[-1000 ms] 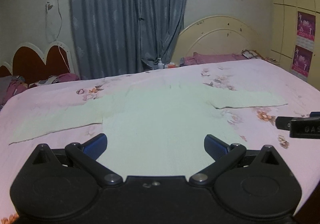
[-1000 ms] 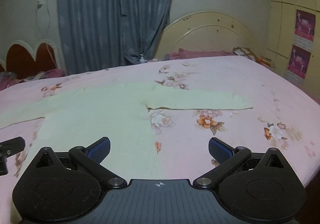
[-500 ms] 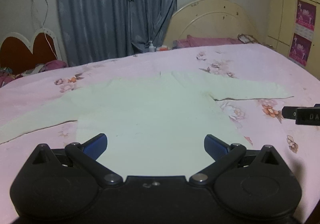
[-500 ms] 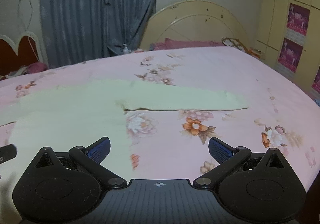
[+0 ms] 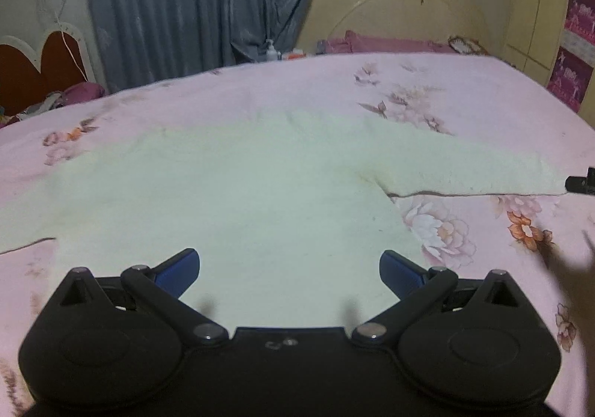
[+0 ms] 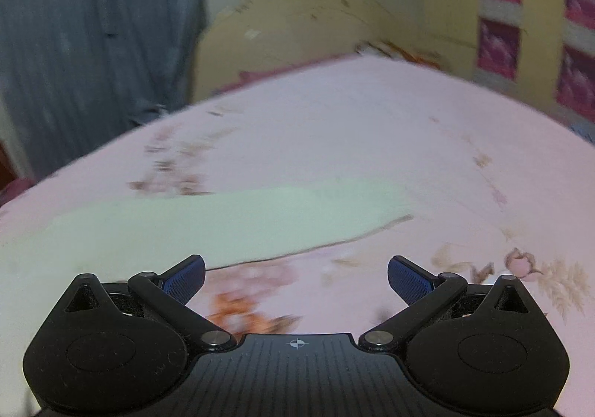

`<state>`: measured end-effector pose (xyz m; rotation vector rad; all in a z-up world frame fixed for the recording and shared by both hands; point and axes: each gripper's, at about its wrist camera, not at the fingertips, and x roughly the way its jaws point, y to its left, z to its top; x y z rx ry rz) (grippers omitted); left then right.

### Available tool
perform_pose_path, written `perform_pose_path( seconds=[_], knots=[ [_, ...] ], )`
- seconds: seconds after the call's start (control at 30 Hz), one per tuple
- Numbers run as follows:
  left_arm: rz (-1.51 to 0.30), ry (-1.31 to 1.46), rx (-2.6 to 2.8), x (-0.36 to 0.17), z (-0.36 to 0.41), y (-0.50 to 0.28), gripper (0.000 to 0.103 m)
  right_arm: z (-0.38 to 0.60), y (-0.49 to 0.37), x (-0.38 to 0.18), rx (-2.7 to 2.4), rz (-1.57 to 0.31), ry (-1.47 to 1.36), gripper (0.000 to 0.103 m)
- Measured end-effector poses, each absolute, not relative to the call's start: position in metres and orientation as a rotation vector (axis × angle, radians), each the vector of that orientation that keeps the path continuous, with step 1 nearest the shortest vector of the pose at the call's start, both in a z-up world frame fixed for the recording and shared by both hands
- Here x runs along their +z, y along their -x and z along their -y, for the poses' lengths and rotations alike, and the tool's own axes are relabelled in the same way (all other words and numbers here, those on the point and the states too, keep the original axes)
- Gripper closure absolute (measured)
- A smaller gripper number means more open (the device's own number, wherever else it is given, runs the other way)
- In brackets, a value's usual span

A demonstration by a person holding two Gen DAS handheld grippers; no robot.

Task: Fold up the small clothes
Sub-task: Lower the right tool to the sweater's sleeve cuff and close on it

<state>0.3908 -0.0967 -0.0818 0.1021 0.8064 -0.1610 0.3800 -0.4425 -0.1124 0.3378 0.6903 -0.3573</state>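
i have the pale green top (image 5: 238,194) lying flat on the bed (image 5: 465,97), sleeves spread to either side, so every edge is reachable before the first fold. my left gripper (image 5: 289,270) hovers low over the top's near hem with both jaws spread wide and nothing between them, lined up on the body. my right gripper (image 6: 296,277) is just as wide open and empty, aimed at the right sleeve (image 6: 230,220); that view is blurred. i judge the sleeve is the first piece to fold in.
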Motion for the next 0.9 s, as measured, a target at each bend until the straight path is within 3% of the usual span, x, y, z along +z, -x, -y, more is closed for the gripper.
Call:
perform_pose_path(
  seconds=[0.43,0.47,0.5,0.53,0.77,0.87,0.9],
  knots=[
    [-0.852,-0.123,-0.103,-0.096,0.129,-0.419,0.0,0.53,-0.414,-0.159,-0.384,-0.697,-0.527,0.001],
    [-0.851,-0.117,-0.094,-0.096,0.129,-0.421,0.0,0.533,-0.415,-0.161,-0.386,-0.693,-0.539,0.005],
    [-0.851,-0.106,-0.08,-0.095,0.127,-0.423,0.0,0.535,-0.414,-0.163,-0.394,-0.69,-0.541,0.024],
    [-0.852,-0.094,-0.062,-0.095,0.125,-0.426,0.0,0.536,-0.413,-0.163,-0.41,-0.688,-0.533,0.029],
    [-0.877,0.007,-0.048,-0.095,0.109,-0.442,0.001,0.546,-0.413,-0.163,-0.379,-0.643,-0.602,0.031],
    [-0.871,0.025,-0.046,-0.094,0.1,-0.444,0.001,0.544,-0.418,-0.163,-0.339,-0.645,-0.645,0.053],
    [-0.868,0.026,-0.045,-0.093,0.096,-0.444,0.001,0.544,-0.418,-0.164,-0.331,-0.646,-0.662,0.056]
  ],
)
